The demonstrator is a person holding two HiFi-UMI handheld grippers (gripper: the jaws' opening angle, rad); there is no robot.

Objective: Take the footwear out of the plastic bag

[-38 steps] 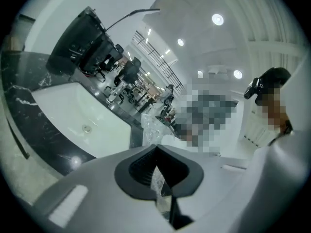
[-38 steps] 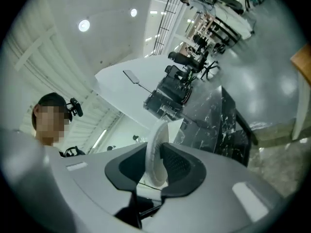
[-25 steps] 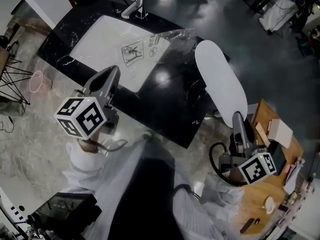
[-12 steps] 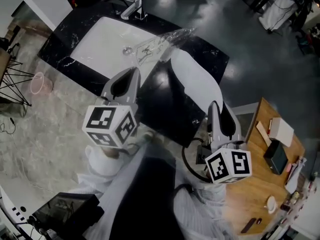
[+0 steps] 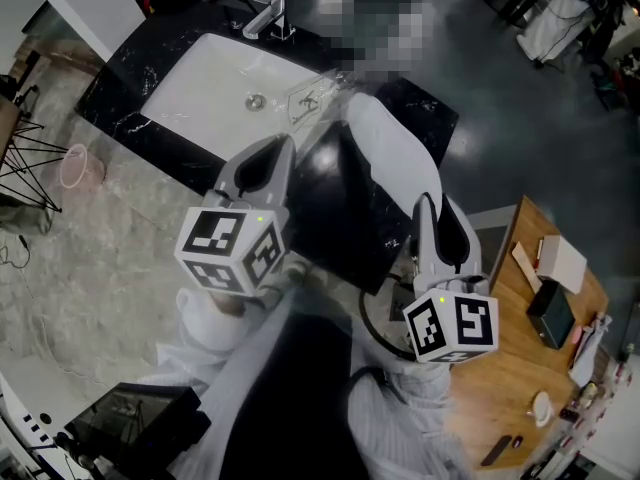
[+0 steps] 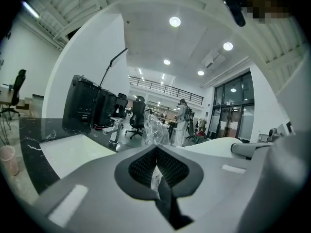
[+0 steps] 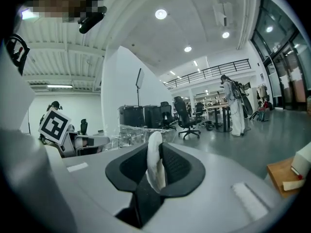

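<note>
Centrally, left gripper (image 5: 284, 144) clamps the bag (image 5: 308, 100) at upper centre; right gripper (image 5: 428, 204) grips a white slipper (image 5: 392, 153) at mid-frame, its far tip perhaps inside the bag.

A large open office-lab hall: swivel chair (image 7: 187, 114), mezzanine railing (image 6: 165, 88), ceiling spotlights (image 6: 175, 21).

A white sink (image 5: 200, 88) sat in a black counter (image 5: 120, 83) on the far left. A shiny tap (image 5: 272, 8) stood at the sink's far edge. A pink bucket (image 5: 72, 164) stood on the floor at the left. A wooden table (image 5: 520, 388) with small things on it stood on the near right.
</note>
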